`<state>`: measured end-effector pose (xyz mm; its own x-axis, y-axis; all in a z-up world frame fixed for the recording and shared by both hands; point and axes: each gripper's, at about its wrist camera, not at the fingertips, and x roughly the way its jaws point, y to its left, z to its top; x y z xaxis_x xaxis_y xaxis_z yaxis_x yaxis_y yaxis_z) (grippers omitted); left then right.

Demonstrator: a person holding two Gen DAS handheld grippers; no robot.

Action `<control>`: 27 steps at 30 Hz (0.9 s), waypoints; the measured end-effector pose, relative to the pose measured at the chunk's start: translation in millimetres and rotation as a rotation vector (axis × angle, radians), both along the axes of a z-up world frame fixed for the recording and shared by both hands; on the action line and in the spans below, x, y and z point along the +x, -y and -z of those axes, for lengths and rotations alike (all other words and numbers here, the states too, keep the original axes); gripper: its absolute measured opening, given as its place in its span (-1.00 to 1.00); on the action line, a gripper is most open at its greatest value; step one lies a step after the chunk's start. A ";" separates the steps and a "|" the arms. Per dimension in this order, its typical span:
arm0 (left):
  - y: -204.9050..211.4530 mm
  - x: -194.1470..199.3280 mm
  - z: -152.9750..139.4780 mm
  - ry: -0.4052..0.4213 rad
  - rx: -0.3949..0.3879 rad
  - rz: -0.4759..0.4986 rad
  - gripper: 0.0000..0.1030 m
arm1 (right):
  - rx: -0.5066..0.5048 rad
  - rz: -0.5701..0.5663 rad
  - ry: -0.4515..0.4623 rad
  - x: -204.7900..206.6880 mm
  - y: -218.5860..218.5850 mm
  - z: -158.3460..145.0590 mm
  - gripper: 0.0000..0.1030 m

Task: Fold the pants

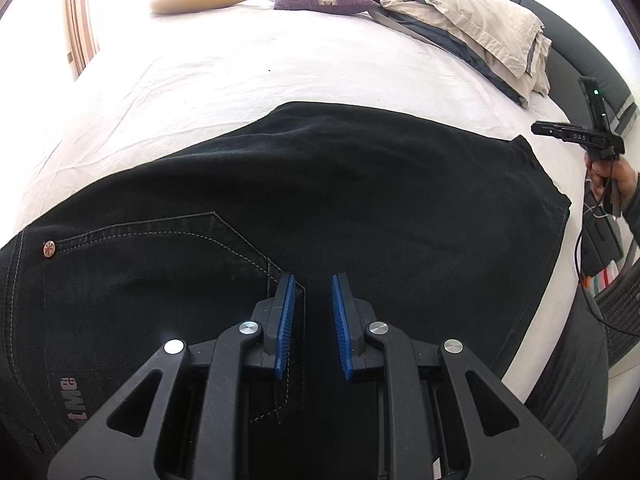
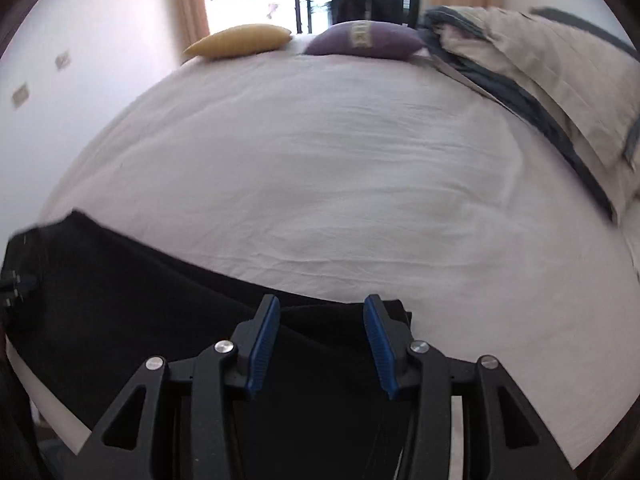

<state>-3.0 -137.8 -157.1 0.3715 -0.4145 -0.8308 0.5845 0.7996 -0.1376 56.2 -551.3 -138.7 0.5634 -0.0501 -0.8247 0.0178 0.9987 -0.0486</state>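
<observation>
On the white bed (image 1: 248,76), the black pants (image 1: 320,200) lie spread flat along the near edge, back pocket and its copper rivet (image 1: 49,249) facing up. Above the pants' pocket corner hangs the left gripper (image 1: 313,312), its blue pads (image 1: 285,320) drawn close with only a narrow gap and nothing caught between them. Over the pants' other end sits the right gripper (image 2: 321,340), fingers spread apart and empty above the dark cloth; that view is smeared, so whether the pads brush the fabric I cannot tell. Far beyond the pants, at the bed's far side, rest a yellow cushion (image 2: 240,42) and a purple cushion (image 2: 366,42), with a rumpled beige-and-grey duvet (image 1: 472,28) heaped beside them.
</observation>
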 end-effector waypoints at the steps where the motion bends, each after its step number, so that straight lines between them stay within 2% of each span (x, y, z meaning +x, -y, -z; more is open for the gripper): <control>1: 3.3 -1.4 -1.3 0.008 0.007 0.008 -0.65 | -0.043 -0.063 -0.039 4.6 -5.6 2.9 -0.08; 6: 21.0 0.5 4.7 -0.002 0.029 0.046 -0.65 | -0.230 -0.293 -0.207 18.9 -26.3 33.0 -0.11; 8: 24.2 1.1 8.4 -0.001 0.031 0.051 -0.65 | -0.304 -0.335 -0.276 18.6 -29.5 46.7 -0.11; 10: 25.8 1.8 9.2 -0.002 0.026 0.052 -0.65 | -0.309 -0.348 -0.330 24.2 -28.5 57.3 -0.12; 12: 25.6 3.0 9.2 -0.002 0.022 0.055 -0.65 | -0.280 -0.371 -0.350 22.3 -28.3 59.4 -0.54; 13: 25.2 3.8 10.3 -0.003 0.019 0.055 -0.65 | -0.278 -0.384 -0.356 20.7 -30.5 59.3 -0.59; 15: 19.1 3.7 11.8 -0.001 0.015 0.053 -0.65 | -0.305 -0.388 -0.361 17.1 -33.1 59.9 -0.92; 17: 15.0 3.0 12.6 0.002 0.012 0.051 -0.65 | -0.299 -0.337 -0.355 14.3 -26.9 57.8 -0.99; 20: 11.0 2.7 13.2 0.000 0.008 0.049 -0.65 | -0.328 -0.218 -0.308 8.5 -7.4 53.3 -0.99; 21: 10.6 2.9 13.0 0.000 0.007 0.047 -0.65 | -0.345 -0.133 -0.287 7.1 5.7 50.2 -0.99; 23: 9.8 3.0 12.9 0.002 0.007 0.043 -0.65 | -0.386 0.141 -0.210 1.8 45.8 36.0 -0.99; 24: 10.0 2.7 11.6 0.002 0.010 0.042 -0.65 | -0.310 0.289 -0.149 -12.6 69.9 23.0 -0.99; 25: 9.9 2.2 10.8 0.004 0.011 0.041 -0.65 | -0.142 0.395 -0.069 -34.1 90.8 9.2 -0.92; 26: 10.2 1.8 10.2 0.005 0.011 0.042 -0.65 | 0.072 0.444 0.024 -61.3 104.5 -2.1 -0.89; 27: 9.7 1.6 10.4 0.004 0.008 0.040 -0.65 | 0.244 0.464 0.099 -89.0 110.7 -8.1 -0.49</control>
